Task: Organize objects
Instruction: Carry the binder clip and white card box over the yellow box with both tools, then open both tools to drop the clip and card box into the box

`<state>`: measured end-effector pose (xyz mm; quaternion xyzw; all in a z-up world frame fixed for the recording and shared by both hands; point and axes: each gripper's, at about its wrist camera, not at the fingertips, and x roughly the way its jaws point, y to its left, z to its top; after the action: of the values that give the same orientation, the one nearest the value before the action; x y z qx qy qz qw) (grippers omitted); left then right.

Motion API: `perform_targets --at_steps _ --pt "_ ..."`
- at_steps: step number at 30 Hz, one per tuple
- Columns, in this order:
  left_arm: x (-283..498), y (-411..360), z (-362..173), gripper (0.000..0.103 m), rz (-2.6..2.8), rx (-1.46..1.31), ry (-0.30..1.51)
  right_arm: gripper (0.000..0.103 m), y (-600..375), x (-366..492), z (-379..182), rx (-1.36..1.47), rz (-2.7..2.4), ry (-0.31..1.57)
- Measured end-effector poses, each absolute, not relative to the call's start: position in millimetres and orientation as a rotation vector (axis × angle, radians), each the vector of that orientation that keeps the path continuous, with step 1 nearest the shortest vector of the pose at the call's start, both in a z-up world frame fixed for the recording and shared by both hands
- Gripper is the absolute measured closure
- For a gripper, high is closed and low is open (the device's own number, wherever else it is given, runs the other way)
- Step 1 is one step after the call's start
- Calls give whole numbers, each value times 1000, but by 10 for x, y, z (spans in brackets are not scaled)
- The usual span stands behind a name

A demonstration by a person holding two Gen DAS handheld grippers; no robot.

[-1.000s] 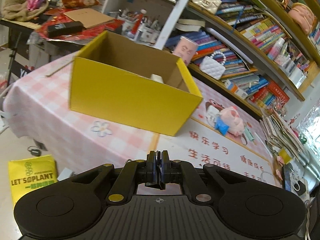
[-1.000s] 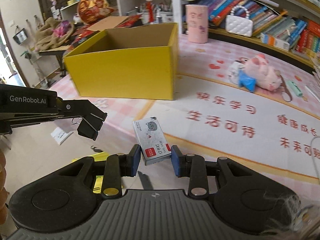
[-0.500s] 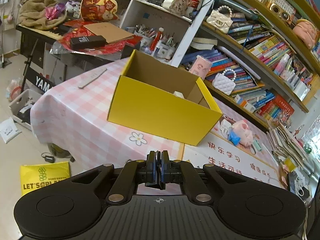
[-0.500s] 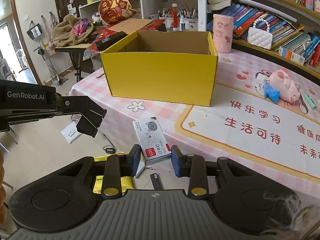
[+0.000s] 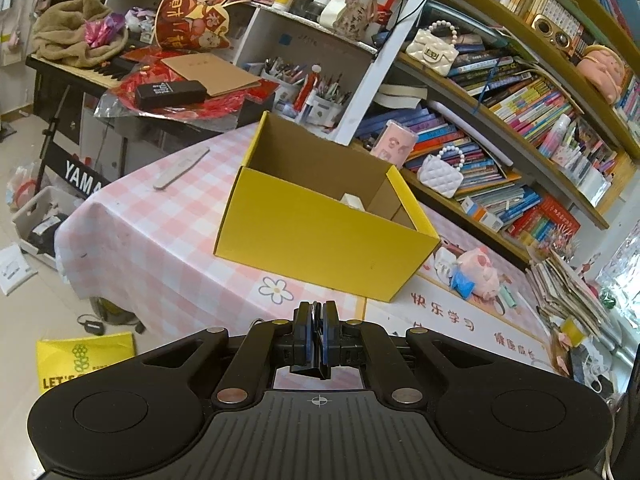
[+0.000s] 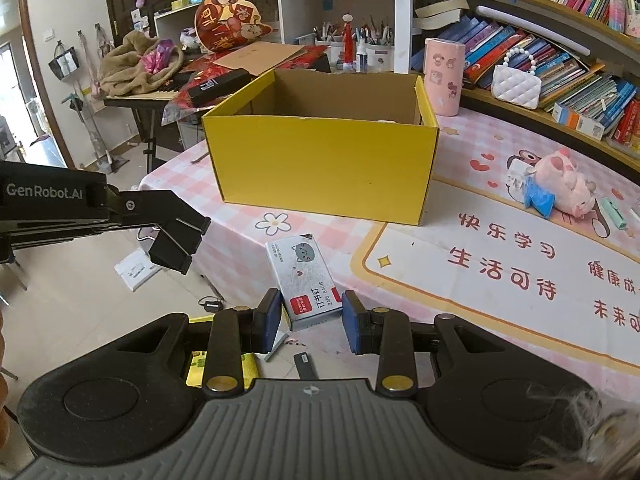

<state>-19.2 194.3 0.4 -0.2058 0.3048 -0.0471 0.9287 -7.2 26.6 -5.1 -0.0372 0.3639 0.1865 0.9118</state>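
Observation:
An open yellow cardboard box (image 5: pixel 320 232) (image 6: pixel 324 168) stands on the pink checked table (image 5: pixel 160 248); a white item (image 5: pixel 352 201) shows inside it. My left gripper (image 5: pixel 316 322) is shut on a black binder clip (image 5: pixel 307 370). In the right wrist view the left gripper (image 6: pixel 182 236) hangs off the table's left edge with the binder clip (image 6: pixel 176 246) in its jaws. My right gripper (image 6: pixel 308 316) is shut on a grey-white staples box (image 6: pixel 306 280) with a cat print, held above the table's near edge, short of the yellow box.
A pink plush pig (image 6: pixel 564 184), a pink cup (image 6: pixel 444 76) and a white purse (image 6: pixel 516 84) sit to the right, under crowded bookshelves. A flat pale strip (image 5: pixel 180 168) lies on the table's far left. A yellow bag (image 5: pixel 80 360) lies on the floor.
Both grippers have drawn back from the yellow box and risen slightly, so the box looks smaller and more of the room shows. Both grips are unchanged.

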Motion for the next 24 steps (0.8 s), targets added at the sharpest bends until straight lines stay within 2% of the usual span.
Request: perform_targets --at_steps 7,16,24 --pt "19 1945 165 100 -86 -402 583 72 243 168 74 -61 381 685" --pt "663 1887 561 100 -93 -373 466 72 222 980 483 -33 360 536" --pt "1326 1779 389 100 -61 -354 513 72 272 1712 344 -75 352 576"
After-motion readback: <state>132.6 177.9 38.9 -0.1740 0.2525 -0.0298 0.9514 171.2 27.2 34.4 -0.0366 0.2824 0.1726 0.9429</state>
